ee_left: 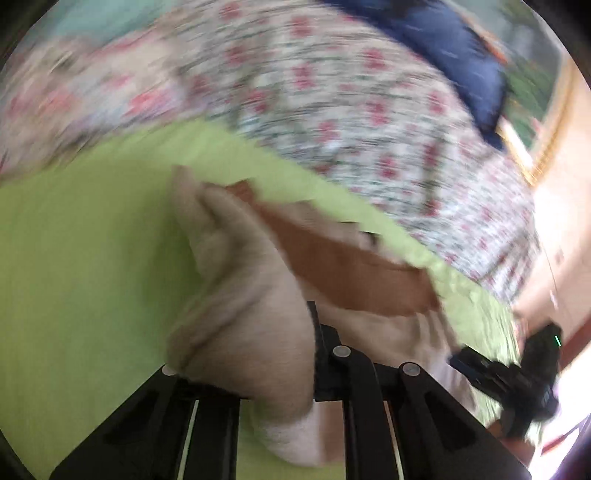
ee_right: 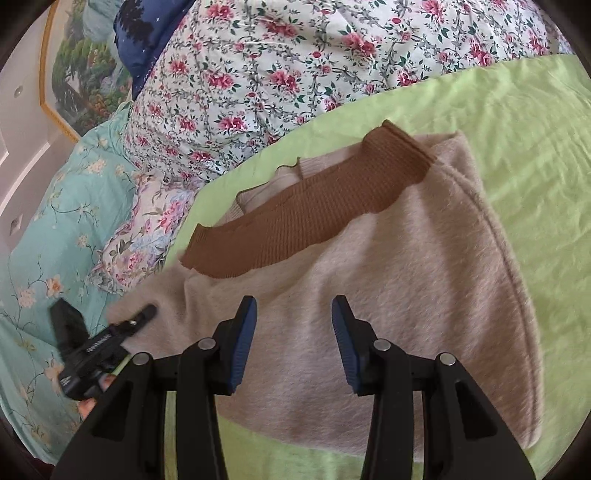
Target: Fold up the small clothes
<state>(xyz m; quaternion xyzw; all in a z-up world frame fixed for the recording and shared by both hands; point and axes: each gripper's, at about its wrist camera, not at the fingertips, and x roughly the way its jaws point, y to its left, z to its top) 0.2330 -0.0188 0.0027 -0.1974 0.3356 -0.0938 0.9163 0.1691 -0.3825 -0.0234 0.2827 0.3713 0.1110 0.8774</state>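
Note:
A small fuzzy beige garment (ee_right: 388, 295) with a brown ribbed band (ee_right: 306, 206) lies on a light green sheet (ee_right: 517, 147). My right gripper (ee_right: 293, 343) is open, its blue pads just above the beige cloth, holding nothing. In the blurred left wrist view my left gripper (ee_left: 280, 369) is shut on a bunched fold of the beige garment (ee_left: 240, 295), with the brown band (ee_left: 332, 266) beyond it. The left gripper also shows at the lower left of the right wrist view (ee_right: 110, 332), at the garment's left edge. The right gripper shows at the right of the left wrist view (ee_left: 517, 373).
A floral quilt (ee_right: 277, 74) is heaped behind the green sheet. A teal flowered cover (ee_right: 55, 240) lies at the left, with a dark blue pillow (ee_right: 147, 29) and a framed picture (ee_right: 77, 74) on the wall beyond.

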